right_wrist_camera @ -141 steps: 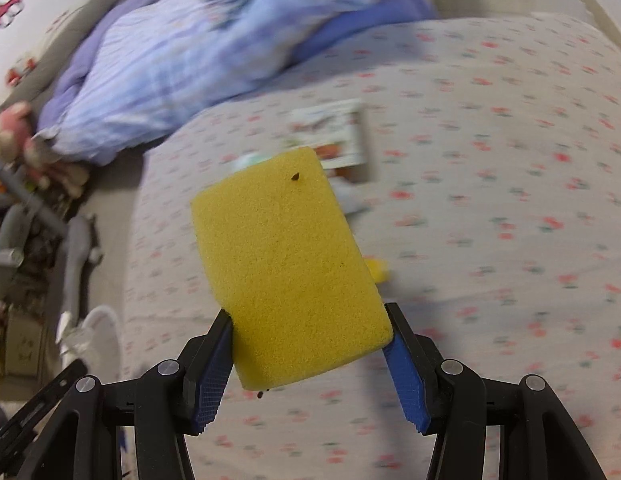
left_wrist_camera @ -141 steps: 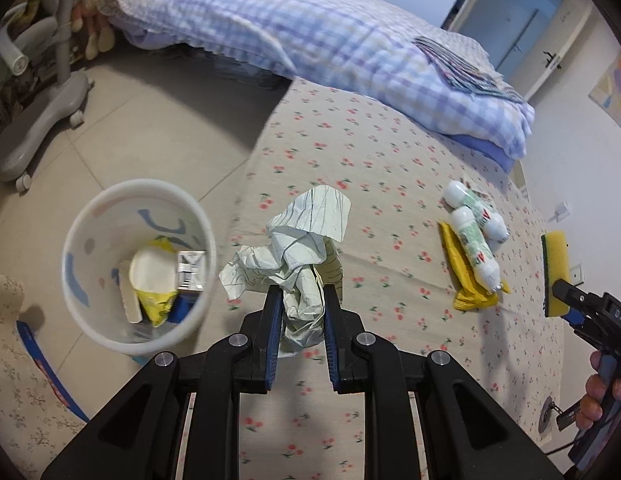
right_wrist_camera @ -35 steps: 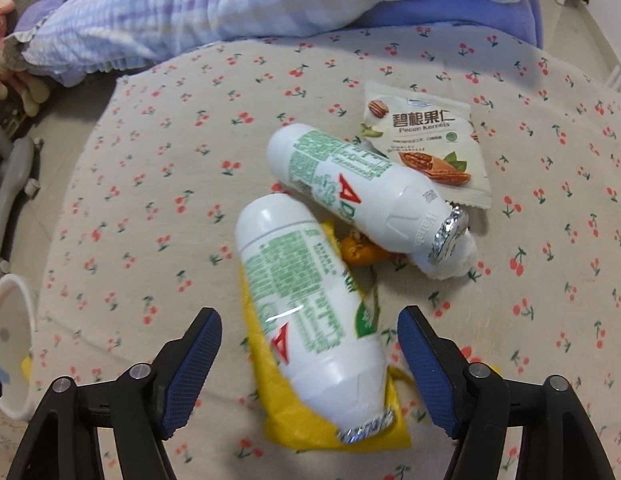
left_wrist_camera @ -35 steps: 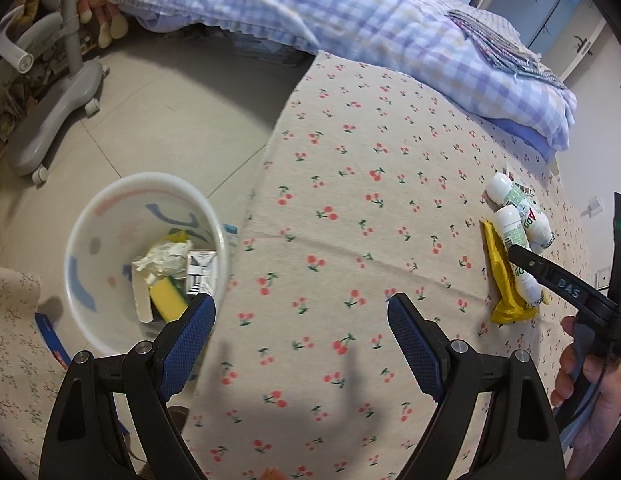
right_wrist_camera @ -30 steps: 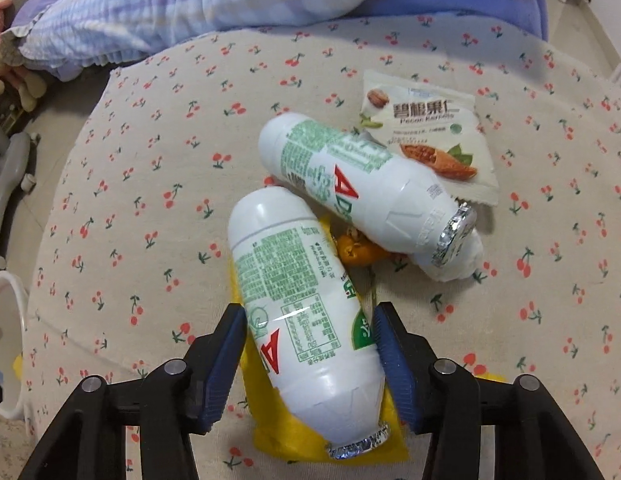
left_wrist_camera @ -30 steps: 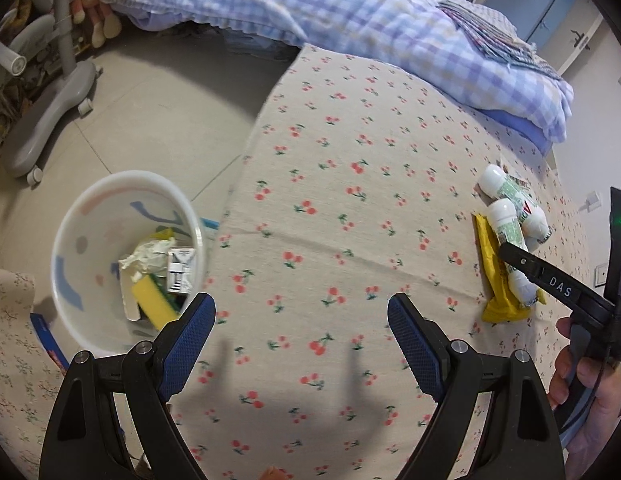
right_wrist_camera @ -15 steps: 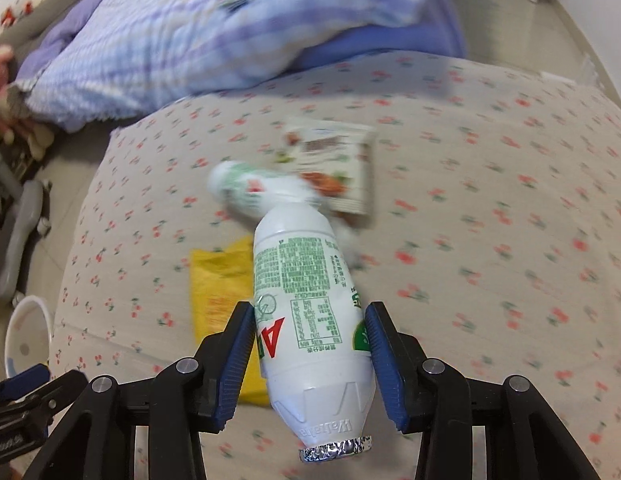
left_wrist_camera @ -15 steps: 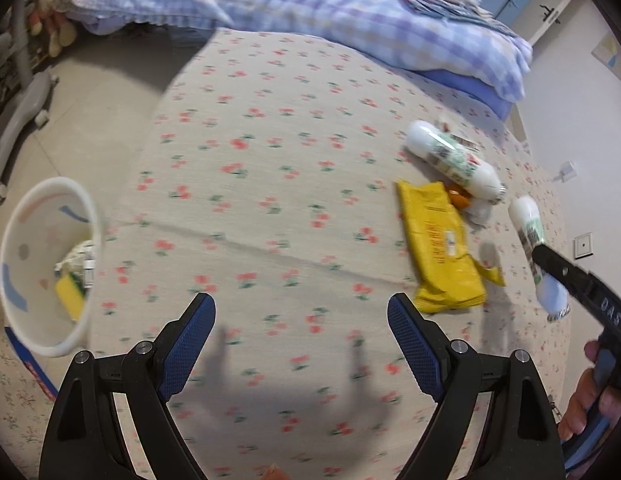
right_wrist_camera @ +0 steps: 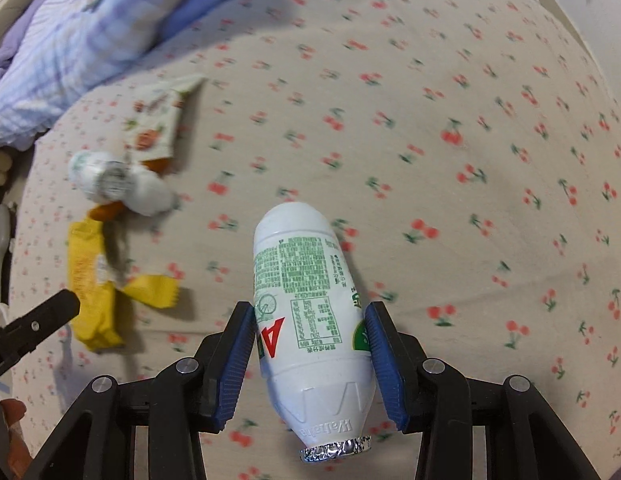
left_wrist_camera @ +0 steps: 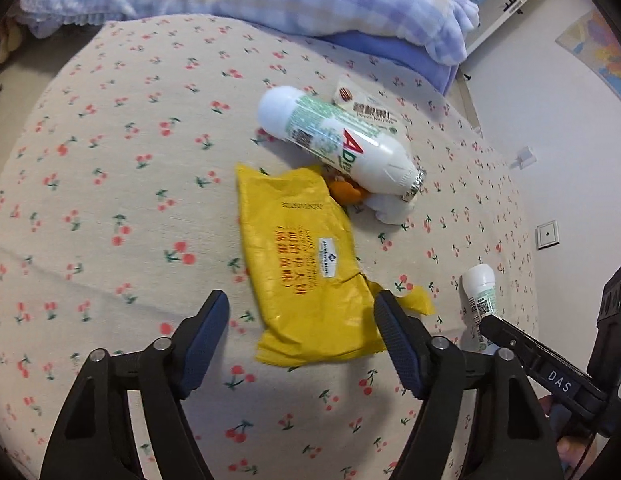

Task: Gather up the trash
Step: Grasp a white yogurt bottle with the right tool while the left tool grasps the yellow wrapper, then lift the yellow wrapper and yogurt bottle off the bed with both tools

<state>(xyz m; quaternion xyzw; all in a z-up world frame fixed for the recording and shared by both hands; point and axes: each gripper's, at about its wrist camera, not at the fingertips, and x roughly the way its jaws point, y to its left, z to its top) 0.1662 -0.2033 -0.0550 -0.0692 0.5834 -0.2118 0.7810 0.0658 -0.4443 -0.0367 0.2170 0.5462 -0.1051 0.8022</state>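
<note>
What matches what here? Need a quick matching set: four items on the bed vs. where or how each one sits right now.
Items:
1. yellow wrapper
2. held bottle
3. lying bottle
4. nut snack packet

States:
A. partly under the lying bottle, on its far side
B. clamped between the right tool's pads, foil end toward the camera
C. flat on the cherry-print cover, between the open left tool's fingers
D. on its side on the cover, foil cap beside a white crumpled piece

Pairs: 1-C, 2-B, 3-D, 4-A
</note>
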